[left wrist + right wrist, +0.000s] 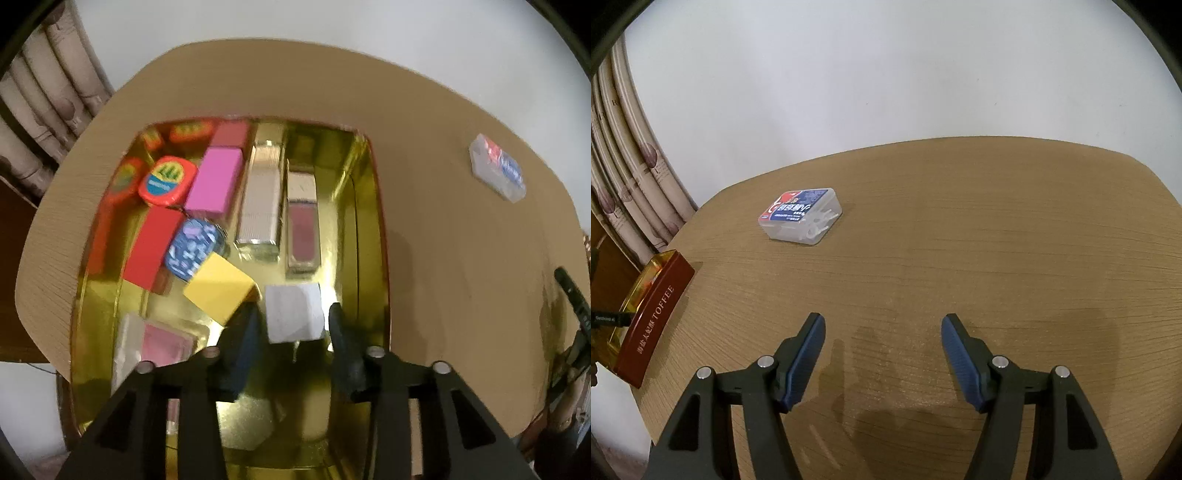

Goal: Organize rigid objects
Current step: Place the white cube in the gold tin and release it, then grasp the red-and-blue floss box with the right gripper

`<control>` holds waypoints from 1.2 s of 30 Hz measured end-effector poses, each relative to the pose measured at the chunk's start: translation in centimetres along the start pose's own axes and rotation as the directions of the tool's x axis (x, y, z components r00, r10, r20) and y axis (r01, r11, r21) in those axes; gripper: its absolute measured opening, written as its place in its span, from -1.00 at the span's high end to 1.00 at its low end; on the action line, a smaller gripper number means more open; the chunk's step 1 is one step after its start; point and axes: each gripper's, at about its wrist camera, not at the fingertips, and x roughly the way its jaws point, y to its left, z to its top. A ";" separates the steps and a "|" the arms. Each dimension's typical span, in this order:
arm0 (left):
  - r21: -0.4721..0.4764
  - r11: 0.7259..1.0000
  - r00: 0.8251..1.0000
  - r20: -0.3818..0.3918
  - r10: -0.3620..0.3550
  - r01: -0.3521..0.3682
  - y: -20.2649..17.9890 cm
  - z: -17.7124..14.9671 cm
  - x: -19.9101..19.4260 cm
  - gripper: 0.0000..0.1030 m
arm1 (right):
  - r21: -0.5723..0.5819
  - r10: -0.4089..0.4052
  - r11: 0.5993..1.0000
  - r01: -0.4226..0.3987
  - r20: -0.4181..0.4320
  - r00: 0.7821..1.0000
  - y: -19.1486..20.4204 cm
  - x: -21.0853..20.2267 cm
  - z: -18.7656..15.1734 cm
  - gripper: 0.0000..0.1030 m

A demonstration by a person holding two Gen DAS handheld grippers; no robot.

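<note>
Mostly done | gold tin (364,206) holds many items | left hand-held gripper (293,321) released around white block (293,314) | right hand-held gripper (882,350) released, empty | floss-pick box (801,216) left on surface (997,240)

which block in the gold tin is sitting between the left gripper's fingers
The white block, between the left gripper fingers; the yellow block lies just outside them, the red and pink ones farther off.

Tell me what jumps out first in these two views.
The gold-lined tin at the table's left edge, crammed with bright blocks in pink, red and yellow. The left gripper hangs over it, jaws around a white block. A clear plastic box lies alone on the table.
</note>
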 end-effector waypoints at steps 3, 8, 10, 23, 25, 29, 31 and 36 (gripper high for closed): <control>-0.038 0.997 0.995 0.077 -0.068 0.071 1.1 -0.6 -2.7 0.22 | 0.002 -0.005 1.000 0.005 -0.004 1.000 0.0 0.0 -0.1 -0.30; -0.113 0.983 0.961 0.251 -0.115 0.148 3.0 -4.6 -8.6 -0.19 | -0.014 -0.020 1.000 0.019 -0.029 0.999 0.3 0.3 -0.1 -0.30; -0.126 0.983 0.944 0.318 -0.085 0.131 3.5 -7.6 -10.6 -0.36 | -0.037 -0.004 0.999 0.002 -0.062 0.998 0.9 0.6 0.1 -0.30; -0.187 0.977 0.973 0.220 -0.064 0.107 4.3 -19.0 -9.6 -0.38 | -0.736 -0.120 0.666 -0.119 -0.264 0.957 14.9 6.9 10.5 -0.30; -0.198 0.975 0.977 0.203 -0.062 0.103 4.5 -19.3 -9.0 -0.38 | -0.774 -0.161 0.623 -0.115 -0.271 0.949 15.5 8.8 11.3 -0.30; -0.223 0.971 0.982 0.183 -0.050 0.091 5.0 -19.5 -8.5 -0.38 | -0.767 -0.179 0.608 -0.204 -0.383 0.907 15.4 12.4 12.6 -0.30; -0.236 0.967 0.982 0.181 -0.053 0.095 5.2 -19.4 -8.4 -0.38 | -0.766 -0.201 0.606 -0.217 -0.411 0.889 15.2 14.0 12.9 -0.31; -0.240 0.966 0.984 0.165 -0.059 0.098 5.1 -19.0 -8.0 -0.38 | -0.720 -0.190 0.632 -0.288 -0.504 0.843 14.8 16.9 13.4 -0.32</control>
